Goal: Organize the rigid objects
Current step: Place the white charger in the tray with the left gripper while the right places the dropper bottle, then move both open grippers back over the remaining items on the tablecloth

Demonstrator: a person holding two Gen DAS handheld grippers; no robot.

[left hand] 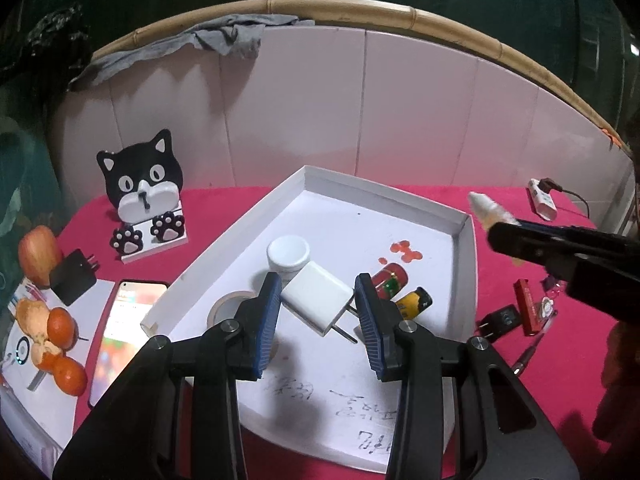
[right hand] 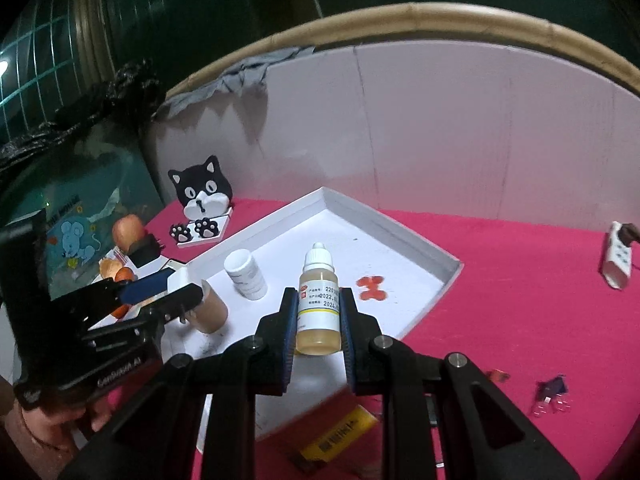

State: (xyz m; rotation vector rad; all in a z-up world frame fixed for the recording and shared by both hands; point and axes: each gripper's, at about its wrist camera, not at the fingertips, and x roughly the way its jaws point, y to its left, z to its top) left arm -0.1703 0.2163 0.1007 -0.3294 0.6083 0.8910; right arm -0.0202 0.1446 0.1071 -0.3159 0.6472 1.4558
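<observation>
1. Between the pads of the right hand-held gripper (right hand: pixel 319 334) stands a dropper bottle (right hand: pixel 318 304), clamped at its label, cap up and away from the wrist, its long axis running along the fingers.
2. Ahead of and below that bottle lies the white tray (right hand: pixel 404 236) on the pink desk (right hand: pixel 520 280); the bottle hangs over the tray's near right part, so by my judgement the coming move is a short carry forward and down.
3. Clear floor for it lies between the white jar (right hand: pixel 245 274) on the left and the red stain (right hand: pixel 372 289) on the right.
4. Left hand-held gripper (left hand: pixel 316 312) is clamped on a white charger (left hand: pixel 316 300), which sits crosswise between the blue pads, prongs pointing down and toward the right pad.
5. Under the charger the tray already carries a tape roll (left hand: pixel 228 308), the jar, a red can (left hand: pixel 390 282) and a yellow battery (left hand: pixel 414 302), so the left hand is also over the tray and nearer its left wall.
6. Both grippers slope down toward the tray; the left one shows at the left edge of the right view, close beside the tape roll, so the two drops should be kept apart.
7. Loose on the desk to the right wait a black plug (left hand: pixel 500 320) and a red stick (left hand: pixel 528 308).
</observation>
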